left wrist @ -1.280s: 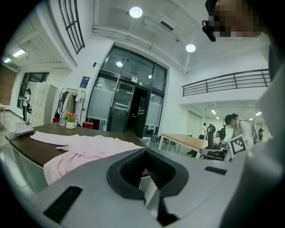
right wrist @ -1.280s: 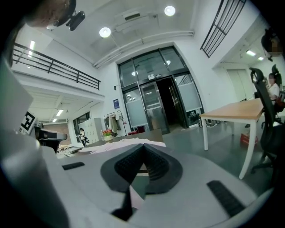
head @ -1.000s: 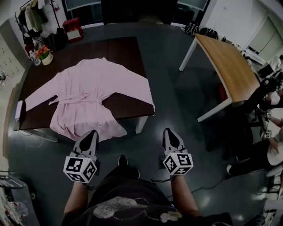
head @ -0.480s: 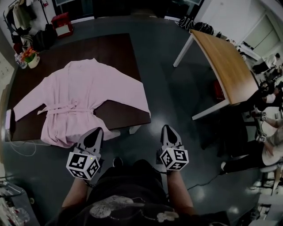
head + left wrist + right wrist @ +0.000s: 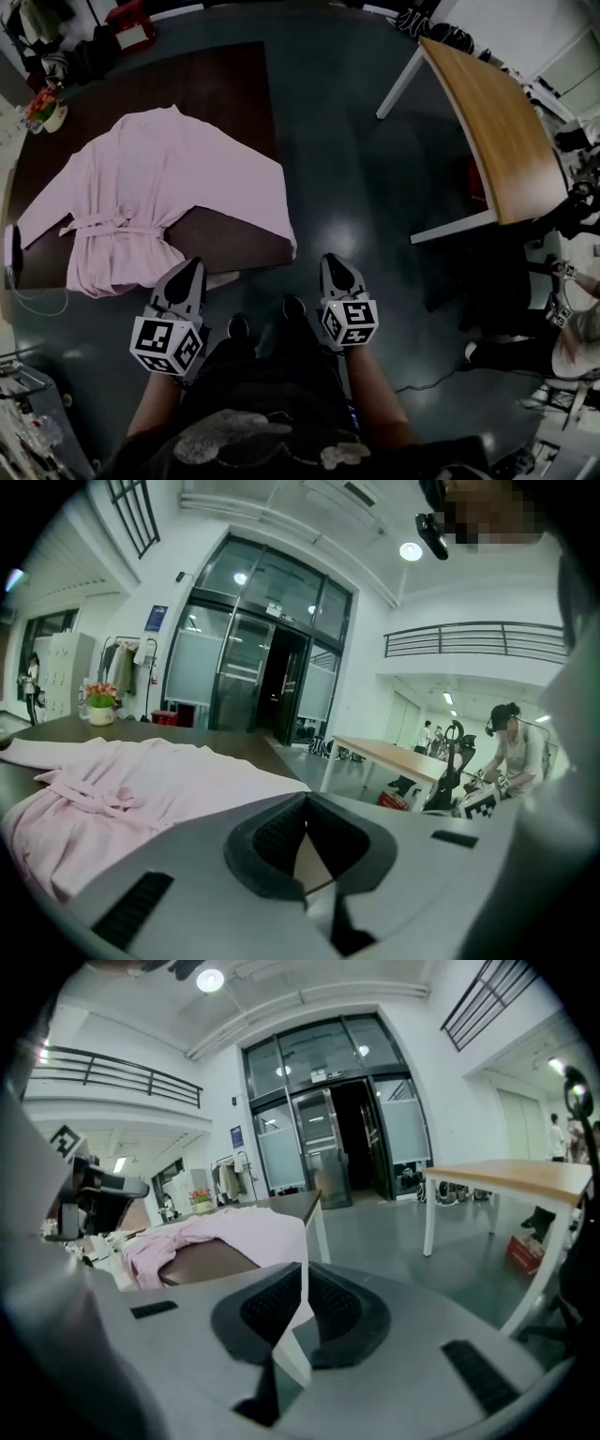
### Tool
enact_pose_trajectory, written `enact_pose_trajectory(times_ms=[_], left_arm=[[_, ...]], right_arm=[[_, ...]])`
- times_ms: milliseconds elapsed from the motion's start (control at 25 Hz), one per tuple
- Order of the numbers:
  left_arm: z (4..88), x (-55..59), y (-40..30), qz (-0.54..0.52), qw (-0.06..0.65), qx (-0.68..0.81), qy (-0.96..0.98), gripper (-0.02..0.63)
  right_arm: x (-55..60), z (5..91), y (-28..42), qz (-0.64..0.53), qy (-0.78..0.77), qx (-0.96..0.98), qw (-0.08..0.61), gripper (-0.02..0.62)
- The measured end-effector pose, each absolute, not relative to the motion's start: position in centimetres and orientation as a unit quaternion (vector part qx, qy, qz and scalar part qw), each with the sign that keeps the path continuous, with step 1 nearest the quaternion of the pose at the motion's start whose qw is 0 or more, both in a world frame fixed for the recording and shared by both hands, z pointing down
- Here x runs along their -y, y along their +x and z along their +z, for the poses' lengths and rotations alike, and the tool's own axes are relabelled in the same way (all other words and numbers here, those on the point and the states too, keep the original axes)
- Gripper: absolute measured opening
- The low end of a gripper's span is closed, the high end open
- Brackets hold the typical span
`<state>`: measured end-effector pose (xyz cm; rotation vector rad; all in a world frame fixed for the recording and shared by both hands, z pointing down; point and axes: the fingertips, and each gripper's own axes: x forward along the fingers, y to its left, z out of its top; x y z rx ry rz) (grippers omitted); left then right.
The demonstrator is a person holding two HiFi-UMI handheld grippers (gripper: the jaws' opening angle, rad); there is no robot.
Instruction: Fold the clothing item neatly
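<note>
**Two grippers pressed together and empty; robe spread on the dark tabletop**

Most of your head view is grey floor (image 5: 356, 178). You stand on it at the near edge of the dark tabletop (image 5: 225, 84). A light wooden table (image 5: 497, 131) on white legs stands well apart to your right.

The pink robe (image 5: 159, 197) lies spread flat on the dark tabletop. Its collar points away from you, both sleeves reach out to the sides, and the belt is tied across the waist. The hem hangs over the near edge at your left. One sleeve end drapes over the near right corner.

Your left gripper (image 5: 192, 266) is held at the near edge, just beside the hanging hem. Its jaws are pressed together with nothing between them. Whether its tip touches the fabric cannot be confirmed.

Your right gripper (image 5: 332, 262) is over the floor just off the near right corner, apart from the robe. Its jaws are likewise pressed together and hold nothing.

A small pot of flowers (image 5: 42, 111) sits at the far left corner of the tabletop. A red box (image 5: 131, 23) shows beyond the far edge.
</note>
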<state>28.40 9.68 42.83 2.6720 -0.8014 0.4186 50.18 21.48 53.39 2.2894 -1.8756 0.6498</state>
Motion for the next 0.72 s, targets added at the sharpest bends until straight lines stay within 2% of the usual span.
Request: enact_pose_trajectory(times_ms=[200, 440, 720], left_arm=[[45.3, -10.9, 32.0, 0.172, 0.161, 0.297, 0.925, 0.01], [48.6, -12.1, 34.6, 0.201, 0.173, 0.309, 0.913, 0.01], [50.2, -12.6, 35.2, 0.223, 0.181, 0.323, 0.902, 0.009]], right_arm=[[-20.4, 56.9, 50.3, 0.237, 0.698, 0.671, 0.083, 0.027], [-19.1, 61.1, 47.1, 0.257, 0.639, 0.716, 0.114, 0.092], [-17.6, 65.2, 45.7, 0.283, 0.608, 0.727, 0.149, 0.098]])
